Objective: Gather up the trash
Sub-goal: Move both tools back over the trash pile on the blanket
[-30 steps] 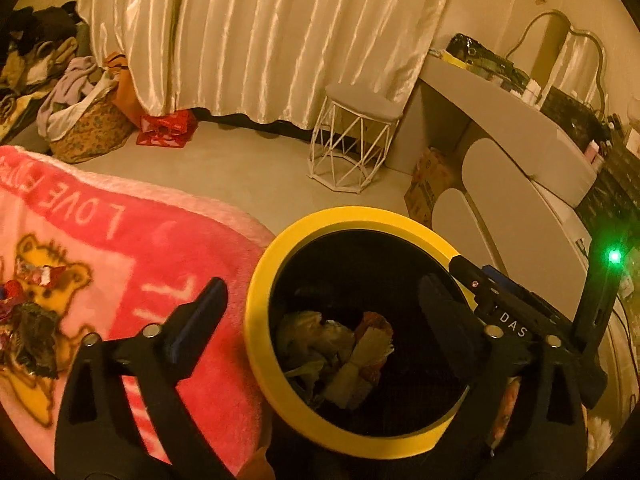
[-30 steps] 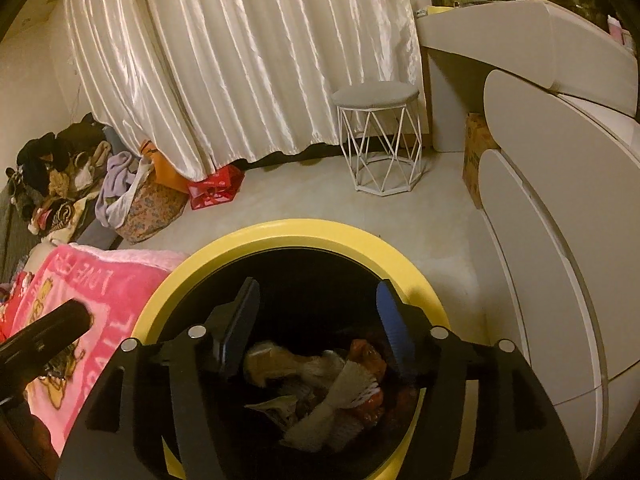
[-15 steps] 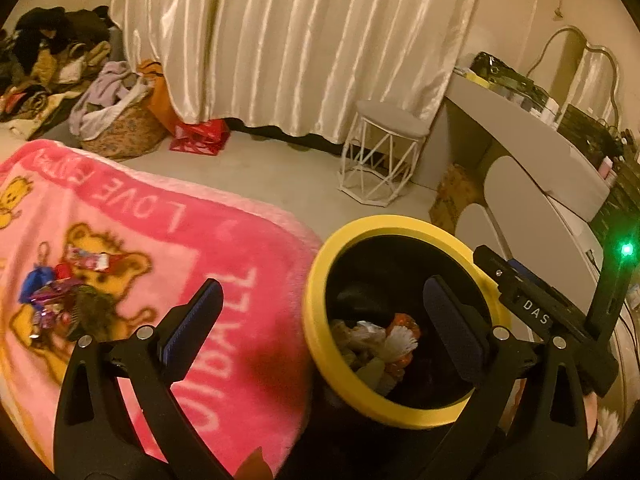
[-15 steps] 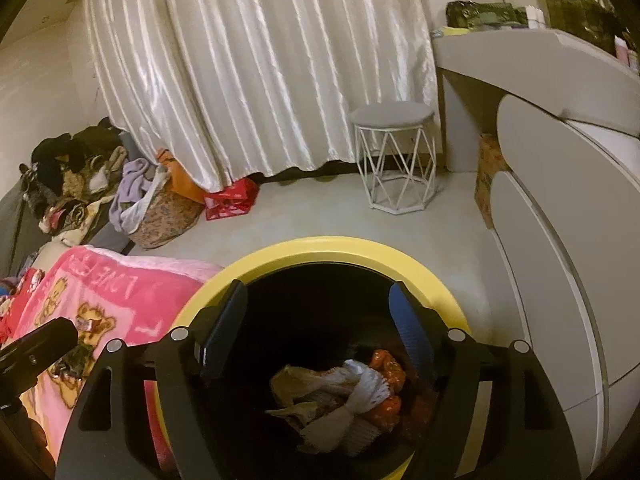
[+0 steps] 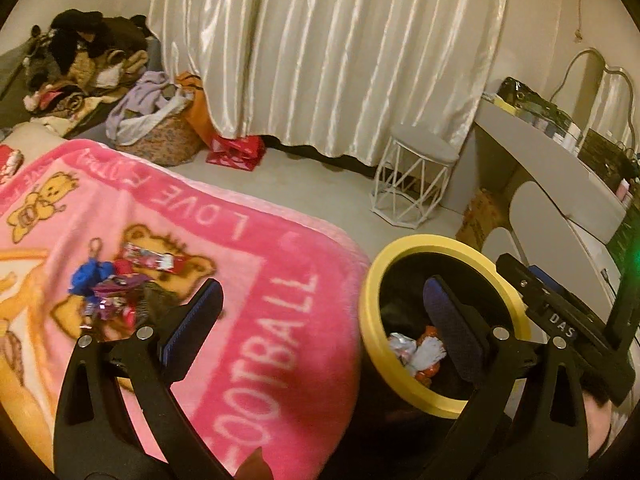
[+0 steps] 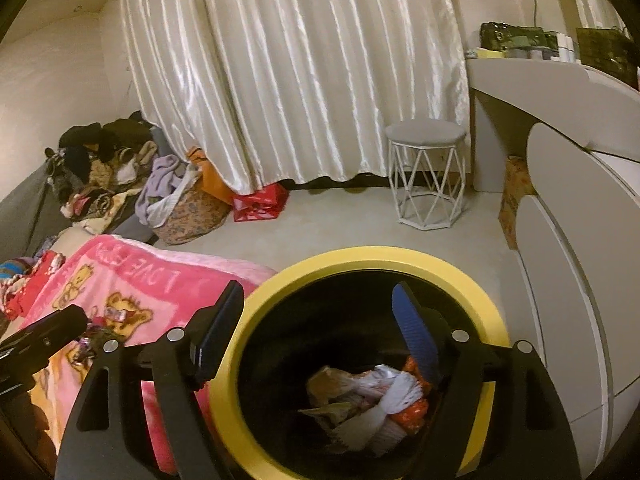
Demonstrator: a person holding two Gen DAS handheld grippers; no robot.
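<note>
Some wrappers already lie in the bin; a pile of trash waits on the blanket beside it; left tongs gape empty; right tongs, jaws just widened, grip nothing

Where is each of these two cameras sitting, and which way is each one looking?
Left wrist: rides on the left gripper, facing forward and down at the pink blanket, its wrappers and the yellow bin; shows both open fingers plus the right gripper.
Right wrist: rides on the right gripper, looking into the bin at trash; shows open fingers, left gripper at the edge.
Shared: bin, blanket, stool, curtain.
</note>
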